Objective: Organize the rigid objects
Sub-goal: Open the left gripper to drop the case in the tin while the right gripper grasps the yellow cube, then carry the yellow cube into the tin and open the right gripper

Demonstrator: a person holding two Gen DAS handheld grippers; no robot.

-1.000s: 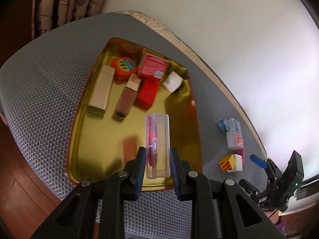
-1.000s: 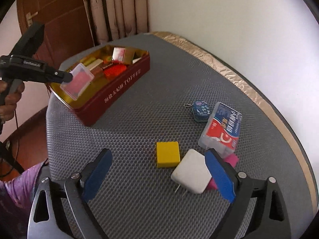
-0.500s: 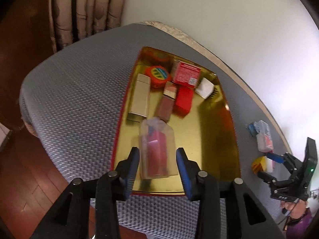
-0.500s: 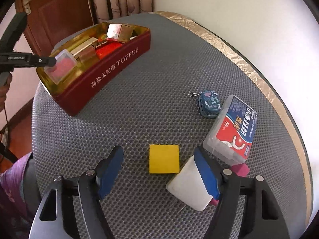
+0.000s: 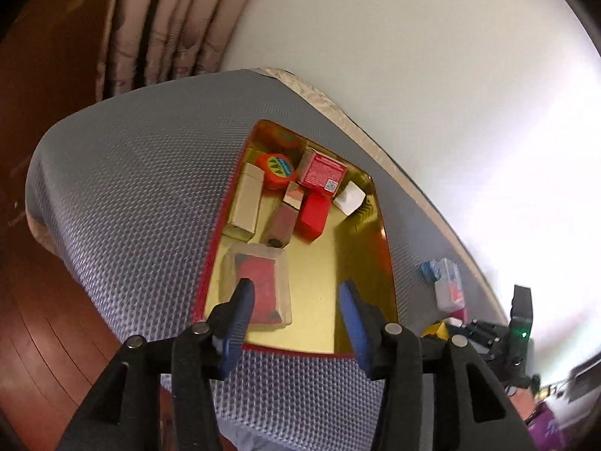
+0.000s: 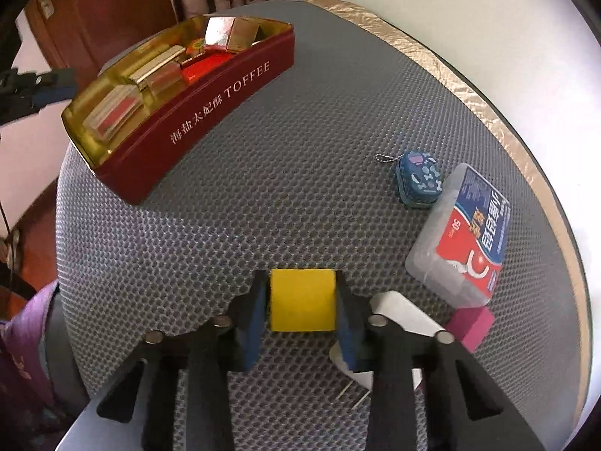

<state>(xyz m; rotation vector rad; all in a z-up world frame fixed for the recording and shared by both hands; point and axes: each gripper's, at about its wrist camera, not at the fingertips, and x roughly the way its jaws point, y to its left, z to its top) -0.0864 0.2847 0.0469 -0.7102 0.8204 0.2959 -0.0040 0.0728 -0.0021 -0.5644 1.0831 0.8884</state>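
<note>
A red toffee tin (image 6: 210, 105) with a gold inside (image 5: 323, 285) holds several small boxes. A clear case with a red card (image 5: 261, 287) lies flat in the tin's near left corner. My left gripper (image 5: 296, 300) is open and empty above the tin's near end. My right gripper (image 6: 302, 306) is shut on a yellow block (image 6: 302, 300) that sits on the grey mat. A white plug adapter (image 6: 398, 312), a pink block (image 6: 475, 325), a floss-pick box (image 6: 465, 236) and a small blue tin (image 6: 419, 178) lie to its right.
The round table has a grey honeycomb mat (image 6: 300, 173) with a gold rim (image 6: 499, 112) against a white wall. Curtains (image 5: 169, 30) and a wooden door (image 6: 112, 11) stand behind. Wooden floor (image 5: 45, 338) lies below the left edge.
My left gripper opened and let the clear case drop flat into the tin, then drew back. My right gripper moved left from the white adapter and closed on the yellow block.
</note>
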